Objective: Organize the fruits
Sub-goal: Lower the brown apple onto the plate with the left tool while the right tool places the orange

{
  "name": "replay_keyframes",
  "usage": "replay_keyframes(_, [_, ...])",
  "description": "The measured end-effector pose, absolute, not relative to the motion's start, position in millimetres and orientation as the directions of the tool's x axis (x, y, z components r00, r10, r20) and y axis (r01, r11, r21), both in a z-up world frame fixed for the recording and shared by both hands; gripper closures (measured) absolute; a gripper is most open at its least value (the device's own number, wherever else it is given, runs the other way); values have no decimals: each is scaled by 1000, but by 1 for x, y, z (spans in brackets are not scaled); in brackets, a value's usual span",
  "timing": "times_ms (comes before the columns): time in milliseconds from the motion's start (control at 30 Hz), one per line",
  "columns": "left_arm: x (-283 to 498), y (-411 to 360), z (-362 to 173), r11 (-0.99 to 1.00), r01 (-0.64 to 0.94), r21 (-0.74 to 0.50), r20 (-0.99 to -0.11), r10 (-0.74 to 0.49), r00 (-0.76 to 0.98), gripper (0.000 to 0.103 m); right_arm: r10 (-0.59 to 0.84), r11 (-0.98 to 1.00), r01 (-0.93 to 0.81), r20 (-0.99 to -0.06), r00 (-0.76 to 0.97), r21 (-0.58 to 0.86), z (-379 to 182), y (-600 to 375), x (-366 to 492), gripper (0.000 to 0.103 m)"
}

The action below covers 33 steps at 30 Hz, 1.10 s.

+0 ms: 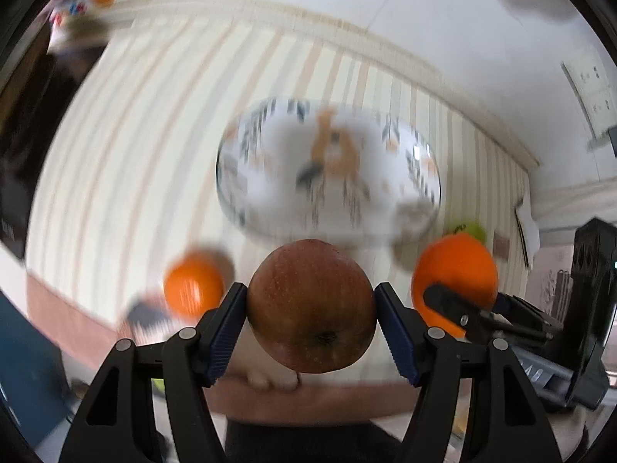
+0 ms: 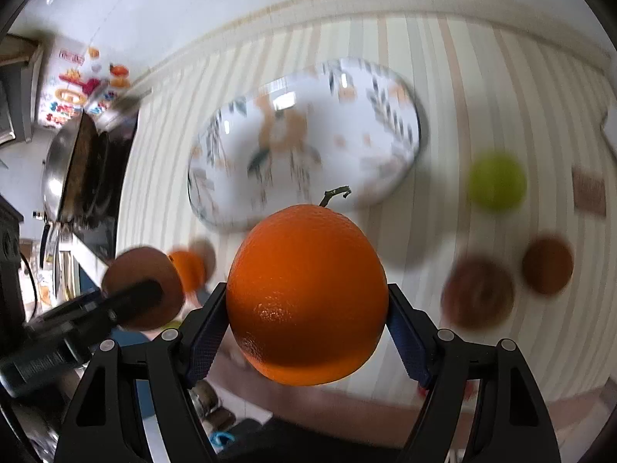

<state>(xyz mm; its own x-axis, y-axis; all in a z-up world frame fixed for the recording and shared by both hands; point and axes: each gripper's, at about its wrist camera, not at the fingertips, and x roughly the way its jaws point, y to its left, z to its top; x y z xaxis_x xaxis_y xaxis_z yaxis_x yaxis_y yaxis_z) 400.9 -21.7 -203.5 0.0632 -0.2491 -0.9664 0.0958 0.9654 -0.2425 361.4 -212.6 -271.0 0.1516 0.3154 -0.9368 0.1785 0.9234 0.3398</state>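
My left gripper (image 1: 311,308) is shut on a red apple (image 1: 311,305) and holds it above the near part of the striped table. My right gripper (image 2: 306,308) is shut on an orange (image 2: 306,301) with a short stem. The white patterned plate (image 1: 270,208) lies on the table beyond both; it also shows in the right wrist view (image 2: 362,88). A second orange (image 1: 193,289) lies on the table at the left. A green fruit (image 2: 496,179) and two brown fruits (image 2: 478,293) (image 2: 547,266) lie at the right. The held orange (image 1: 455,270) shows in the left wrist view.
The striped tablecloth (image 1: 135,135) covers the table. A metal wok and dark pans (image 2: 73,169) stand past the table's left edge. Coloured stickers (image 2: 77,88) are on the wall behind. A wall socket (image 1: 590,88) is at the right.
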Motion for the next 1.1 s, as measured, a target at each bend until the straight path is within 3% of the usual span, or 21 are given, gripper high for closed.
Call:
replay_keyframes(333, [520, -43, -272, 974, 88, -208, -977, -203, -64, 38, 200, 970, 120, -975, 100, 211, -310, -209, 475, 23])
replay_keyframes(633, [543, -54, -315, 970, 69, -234, -955, -216, -205, 38, 226, 970, 93, -974, -9, 225, -345, -206, 515, 23])
replay_keyframes(1000, [547, -64, -333, 973, 58, -221, -947, -200, -251, 37, 267, 959, 116, -962, -65, 258, -351, -210, 532, 21])
replay_keyframes(1100, [548, -60, -332, 973, 46, -226, -948, -209, -240, 32, 266, 959, 120, -963, -54, 258, -345, -211, 534, 11])
